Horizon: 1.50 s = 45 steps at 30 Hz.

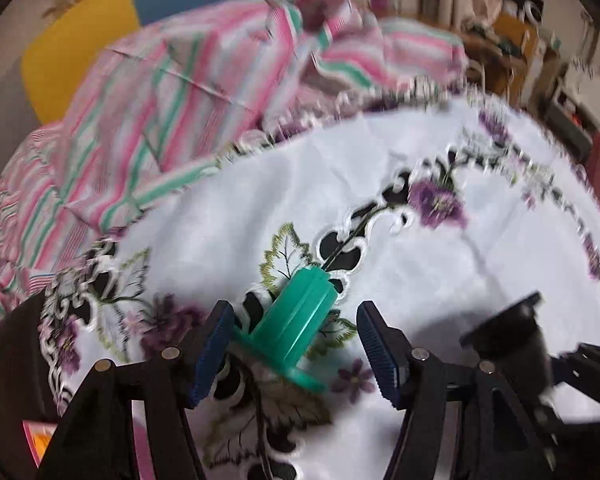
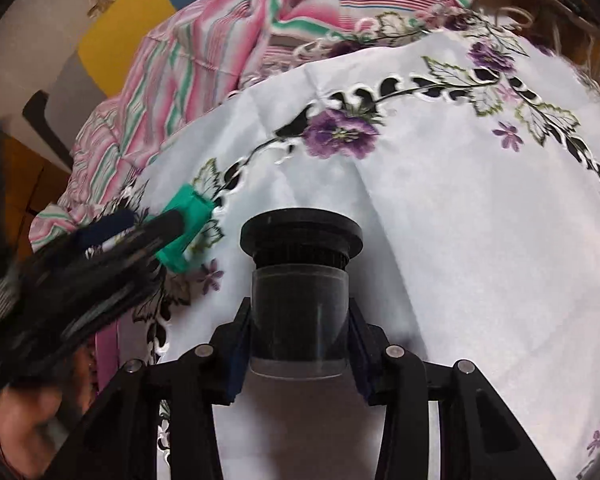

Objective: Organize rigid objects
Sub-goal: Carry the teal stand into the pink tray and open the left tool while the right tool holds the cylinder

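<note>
A green flanged plastic spool (image 1: pixel 296 328) lies tilted on the white embroidered tablecloth (image 1: pixel 440 280). My left gripper (image 1: pixel 296 354) is open, its blue pads on either side of the spool; the left pad looks close to the flange. In the right wrist view my right gripper (image 2: pixel 300 344) is shut on a black cylinder with a wide flanged top (image 2: pixel 300 280), held above the cloth. The left gripper (image 2: pixel 112 240) and the green spool (image 2: pixel 186 226) show blurred at the left. The right gripper with the black cylinder (image 1: pixel 512 332) shows at the lower right of the left wrist view.
A pink, green and white striped cloth (image 1: pixel 172 120) is bunched along the far edge of the tablecloth. A yellow and blue wall (image 1: pixel 100 28) stands behind it. Cluttered wooden shelves (image 1: pixel 516 40) stand at the far right.
</note>
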### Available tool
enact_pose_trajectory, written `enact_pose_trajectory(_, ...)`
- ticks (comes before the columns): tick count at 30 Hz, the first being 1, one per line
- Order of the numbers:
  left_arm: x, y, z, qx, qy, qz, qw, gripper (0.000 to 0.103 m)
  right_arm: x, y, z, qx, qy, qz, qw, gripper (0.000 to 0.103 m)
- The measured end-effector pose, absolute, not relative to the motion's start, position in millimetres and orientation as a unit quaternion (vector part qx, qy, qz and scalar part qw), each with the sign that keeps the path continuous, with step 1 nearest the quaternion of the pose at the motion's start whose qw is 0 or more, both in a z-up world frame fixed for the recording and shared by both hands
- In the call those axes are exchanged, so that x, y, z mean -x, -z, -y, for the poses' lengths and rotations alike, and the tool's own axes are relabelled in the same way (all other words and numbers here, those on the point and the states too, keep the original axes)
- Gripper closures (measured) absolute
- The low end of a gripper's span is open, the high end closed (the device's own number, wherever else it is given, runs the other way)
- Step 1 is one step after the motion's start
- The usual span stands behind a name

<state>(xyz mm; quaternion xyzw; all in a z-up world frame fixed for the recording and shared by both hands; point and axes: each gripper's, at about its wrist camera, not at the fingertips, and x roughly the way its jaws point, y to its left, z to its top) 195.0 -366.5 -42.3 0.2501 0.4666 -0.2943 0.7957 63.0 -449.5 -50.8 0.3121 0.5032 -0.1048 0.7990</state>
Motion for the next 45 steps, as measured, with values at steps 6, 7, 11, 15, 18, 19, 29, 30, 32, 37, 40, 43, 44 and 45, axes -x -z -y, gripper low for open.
enact_pose_trajectory(6,-205,60,363,-0.242,0.306,-0.484,0.783,0.073,-68,51,444,-0.321,0.094,-0.506,0.795,0.060)
enact_pose_trajectory(7,-205,61,361,-0.239,0.308,-0.483,0.784,0.073,-68,52,445,-0.329,0.090,-0.505,0.793,0.060)
enact_pose_trajectory(11,-201,49,341,-0.182,0.304,-0.483,0.801,0.073,-66,50,448,-0.334,0.084,-0.496,0.797,0.060)
enact_pose_trajectory(15,-183,19,313,-0.149,0.315,-0.458,0.818,0.073,-67,54,449,-0.343,0.079,-0.493,0.796,0.060)
enact_pose_trajectory(18,-167,-8,280,-0.117,0.323,-0.441,0.829,0.073,-66,57,450,-0.344,0.078,-0.492,0.796,0.060)
enact_pose_trajectory(19,-163,-17,268,-0.107,0.321,-0.435,0.835,0.073,-65,56,450,-0.339,0.082,-0.491,0.799,0.060)
enact_pose_trajectory(29,-135,-66,91,-0.006,0.269,-0.390,0.881,0.073,-48,32,428,-0.321,0.066,-0.450,0.830,0.060)
enact_pose_trajectory(30,-136,-64,80,0.000,0.259,-0.392,0.883,0.073,-45,28,419,-0.321,0.058,-0.443,0.835,0.060)
enact_pose_trajectory(32,-141,-51,58,0.015,0.241,-0.404,0.882,0.073,-40,23,403,-0.326,0.041,-0.434,0.839,0.060)
enact_pose_trajectory(37,-154,-17,31,0.027,0.203,-0.423,0.882,0.073,-32,11,345,-0.304,-0.017,-0.423,0.853,0.060)
enact_pose_trajectory(40,-162,5,29,0.011,0.194,-0.441,0.876,0.073,-27,1,310,-0.277,-0.056,-0.411,0.867,0.060)
enact_pose_trajectory(43,-163,18,24,0.008,0.186,-0.450,0.874,0.073,-22,-4,285,-0.262,-0.087,-0.401,0.874,0.060)
enact_pose_trajectory(44,-163,21,22,0.007,0.182,-0.451,0.874,0.073,-23,-5,277,-0.259,-0.094,-0.399,0.875,0.060)
enact_pose_trajectory(45,-162,23,20,0.006,0.181,-0.450,0.874,0.073,-22,-6,270,-0.255,-0.105,-0.397,0.875,0.060)
